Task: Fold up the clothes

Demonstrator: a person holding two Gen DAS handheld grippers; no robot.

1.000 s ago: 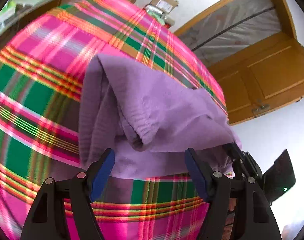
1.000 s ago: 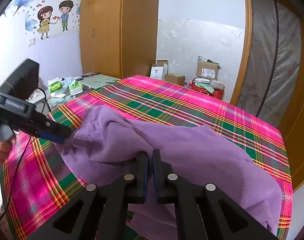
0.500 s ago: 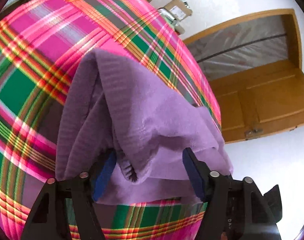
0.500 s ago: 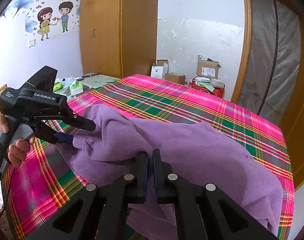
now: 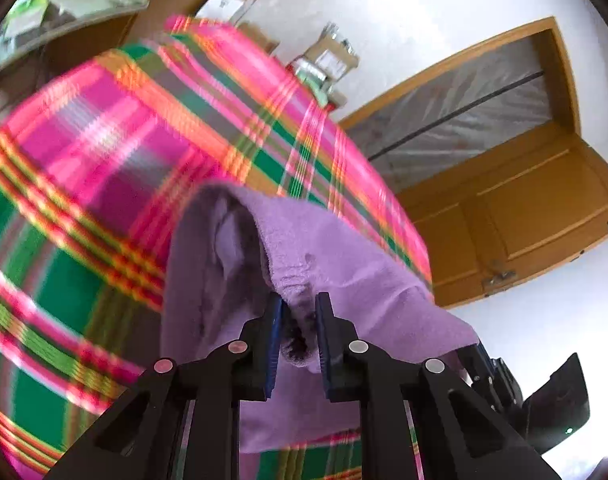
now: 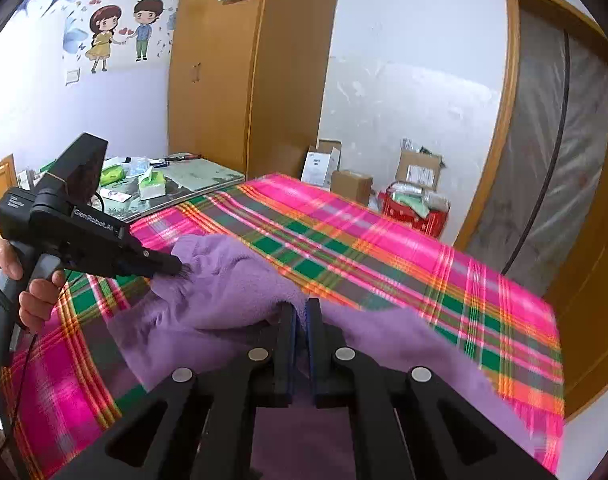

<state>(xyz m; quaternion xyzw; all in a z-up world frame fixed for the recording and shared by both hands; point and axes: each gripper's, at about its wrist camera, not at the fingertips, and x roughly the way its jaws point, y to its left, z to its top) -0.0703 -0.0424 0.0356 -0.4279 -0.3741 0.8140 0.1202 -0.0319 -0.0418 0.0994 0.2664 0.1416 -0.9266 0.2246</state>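
Bed [image 6: 383,248] with plaid cover. Purple garment [image 6: 232,296] lifted above it, bunched. Left tongs [image 5: 296,320] and right tongs [image 6: 300,320] each clenched on fabric. Risk: thin pinch slips, fold collapses.

A soft purple fleece garment [image 6: 232,300] lies bunched and partly folded on the plaid-covered bed [image 6: 383,248], one edge lifted.

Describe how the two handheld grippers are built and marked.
Both are matte black, with angular cut-out fingers, round silver rivets and dark blue pads. Seen from the right gripper, the left gripper is pistol-shaped with a grey grip, white "GenRobot.AI" lettering and a thin black cable trailing below. No sleeve is visible.
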